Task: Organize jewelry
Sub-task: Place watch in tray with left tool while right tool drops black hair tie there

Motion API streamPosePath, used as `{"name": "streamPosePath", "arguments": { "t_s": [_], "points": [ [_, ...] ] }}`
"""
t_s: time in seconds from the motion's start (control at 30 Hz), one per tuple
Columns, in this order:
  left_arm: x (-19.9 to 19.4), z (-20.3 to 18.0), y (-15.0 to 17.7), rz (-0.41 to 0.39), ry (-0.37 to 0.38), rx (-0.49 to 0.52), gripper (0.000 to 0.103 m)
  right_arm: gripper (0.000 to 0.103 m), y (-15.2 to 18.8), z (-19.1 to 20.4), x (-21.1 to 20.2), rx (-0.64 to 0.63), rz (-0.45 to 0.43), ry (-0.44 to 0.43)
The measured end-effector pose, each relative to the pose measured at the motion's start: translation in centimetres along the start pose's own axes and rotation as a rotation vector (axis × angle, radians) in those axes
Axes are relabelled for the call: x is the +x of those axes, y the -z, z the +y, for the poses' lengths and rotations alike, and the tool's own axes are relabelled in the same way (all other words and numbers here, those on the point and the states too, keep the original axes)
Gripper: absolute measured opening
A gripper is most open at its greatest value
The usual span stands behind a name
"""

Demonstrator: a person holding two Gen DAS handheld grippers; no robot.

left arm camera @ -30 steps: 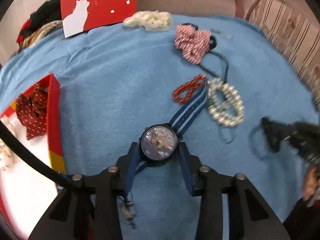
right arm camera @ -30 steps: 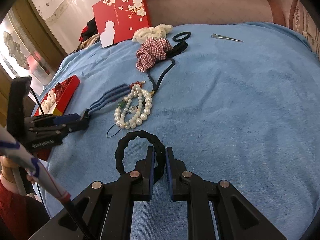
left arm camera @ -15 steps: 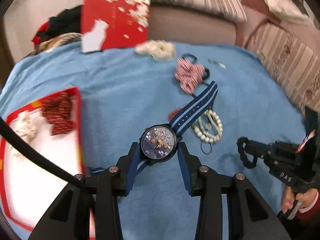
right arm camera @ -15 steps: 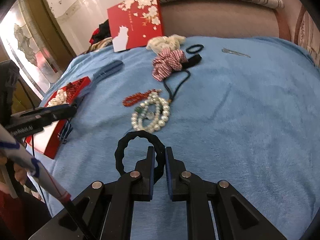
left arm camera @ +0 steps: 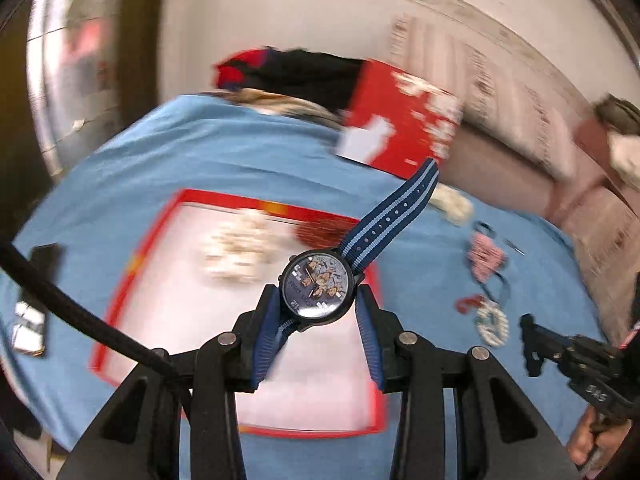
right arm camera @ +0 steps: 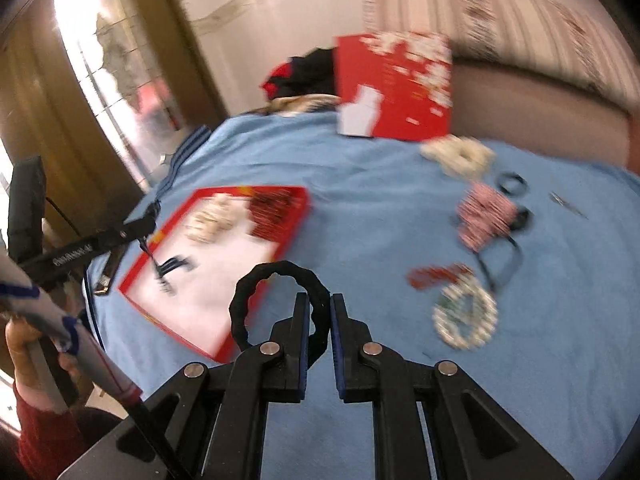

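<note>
Right now I carry 2 pieces at once toward the red tray (left arm camera: 120, 304) on the blue blanket (right arm camera: 400, 200). My left gripper (left arm camera: 318, 312) has its fingers clamped on the case of the wristwatch (left arm camera: 318, 286), so the striped strap sticks up free above the tray's white floor. My right gripper (right arm camera: 319, 320) has its fingers nearly together, pinching the rim of the black scalloped ring (right arm camera: 276, 300) so the loop stays visible. The pearl bracelet (right arm camera: 464, 318) and the checked scrunchie (right arm camera: 484, 216) lie on the blanket, well apart from the tray.
</note>
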State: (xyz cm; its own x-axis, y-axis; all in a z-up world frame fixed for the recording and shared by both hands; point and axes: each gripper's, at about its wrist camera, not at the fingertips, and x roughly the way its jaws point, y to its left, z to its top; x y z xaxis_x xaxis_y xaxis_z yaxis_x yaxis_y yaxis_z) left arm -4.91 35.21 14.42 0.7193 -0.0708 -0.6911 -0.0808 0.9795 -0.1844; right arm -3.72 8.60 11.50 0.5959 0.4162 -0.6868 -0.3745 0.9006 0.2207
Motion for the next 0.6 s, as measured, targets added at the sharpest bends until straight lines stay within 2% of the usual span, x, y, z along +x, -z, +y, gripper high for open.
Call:
{"name": "streamPosePath", "arguments": {
  "t_s": [0.13,0.27,0.4,0.47,0.6],
  "points": [
    [1.1,3.8,0.0,0.049,-0.148,-0.058,0.038,0.011,-1.6,3.6,3.9,-0.035,0.052,-0.048],
    [4.4,7.3,0.7,0.138,-0.223,-0.128,0.038,0.011,-2.0,6.9,9.9,-0.085,0.143,-0.047],
    [7.1,9.4,1.2,0.210,-0.248,-0.189,0.038,0.011,-1.8,9.1,14.6,-0.136,0.210,-0.012],
    [7.7,9.9,1.2,0.215,-0.260,-0.204,0.033,0.011,-1.9,9.9,16.2,-0.148,0.227,0.002],
    [7.8,9.7,0.9,0.214,-0.260,-0.205,0.033,0.011,-1.9,10.8,17.8,-0.152,0.248,0.001]
  ]
}}
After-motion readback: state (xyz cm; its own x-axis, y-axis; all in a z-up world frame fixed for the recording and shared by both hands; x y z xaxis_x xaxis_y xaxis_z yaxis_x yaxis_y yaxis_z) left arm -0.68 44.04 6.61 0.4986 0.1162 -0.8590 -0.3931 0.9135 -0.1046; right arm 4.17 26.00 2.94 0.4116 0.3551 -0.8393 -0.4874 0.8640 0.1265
